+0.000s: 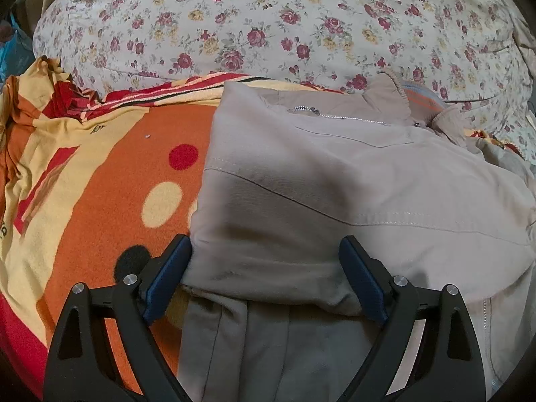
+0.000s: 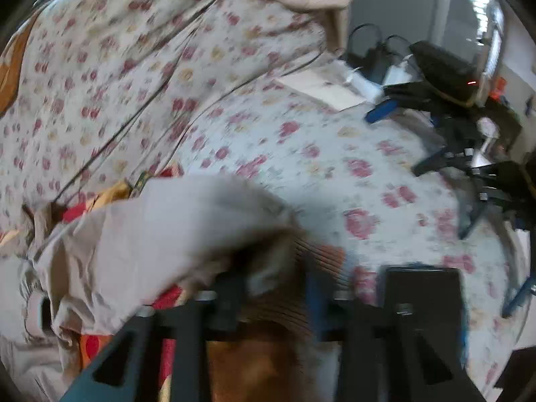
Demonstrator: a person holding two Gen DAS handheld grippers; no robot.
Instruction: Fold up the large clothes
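Beige jacket (image 1: 335, 174) between spread tongs (image 1: 268, 274)

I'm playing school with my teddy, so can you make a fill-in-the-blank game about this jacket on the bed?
1. The beige jacket lies on an orange blanket with red, cream and black ____.
2. The quilt behind the jacket is printed with ____.
3. The left gripper has its jaws ____ over the jacket's folded edge.
4. The right gripper is shut on the jacket's ribbed ____.

Missing words: dots; flowers; open; cuff
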